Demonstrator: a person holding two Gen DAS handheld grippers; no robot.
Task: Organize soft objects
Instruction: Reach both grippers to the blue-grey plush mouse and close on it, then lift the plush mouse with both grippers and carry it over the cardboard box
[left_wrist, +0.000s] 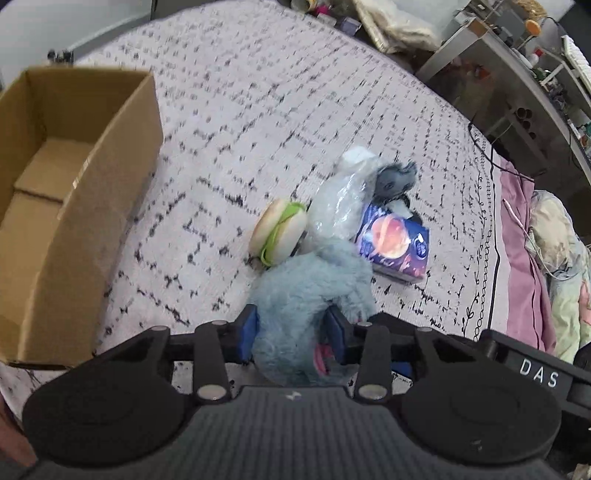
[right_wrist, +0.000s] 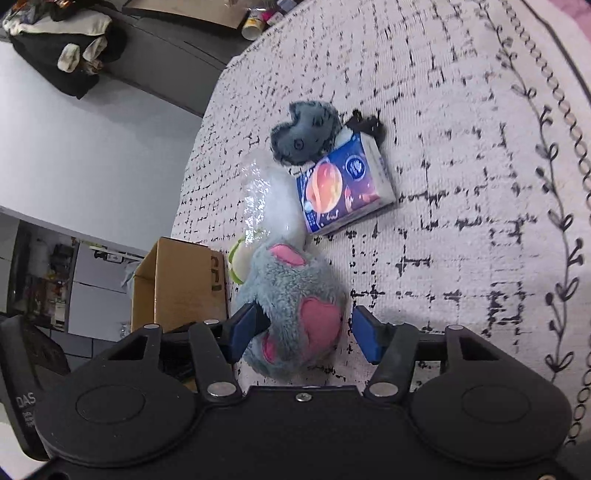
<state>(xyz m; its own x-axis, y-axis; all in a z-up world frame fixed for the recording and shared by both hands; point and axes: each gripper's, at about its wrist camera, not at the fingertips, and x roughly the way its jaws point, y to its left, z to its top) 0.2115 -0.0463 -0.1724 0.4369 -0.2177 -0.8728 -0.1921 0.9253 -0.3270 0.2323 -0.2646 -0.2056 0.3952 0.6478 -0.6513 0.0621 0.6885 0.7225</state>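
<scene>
A fluffy light-blue plush paw (left_wrist: 310, 295) with pink pads lies on the patterned bedspread (left_wrist: 258, 92). My left gripper (left_wrist: 291, 332) is shut on the plush paw, its blue pads pressing both sides. My right gripper (right_wrist: 303, 332) is open, its jaws standing around the same paw (right_wrist: 295, 306) with a gap on the right side. Beyond lie a plush burger (left_wrist: 279, 232), a clear plastic bag (left_wrist: 340, 199), a blue tissue pack (left_wrist: 393, 243) and a grey plush (left_wrist: 395, 179). An open cardboard box (left_wrist: 74, 206) stands to the left.
A pink sheet and bedding (left_wrist: 524, 258) lie at the bed's right edge. Grey shelving (left_wrist: 517, 74) with clutter stands beyond. In the right wrist view the box (right_wrist: 181, 280) sits left of the paw, with a sofa and clothes (right_wrist: 74, 48) farther back.
</scene>
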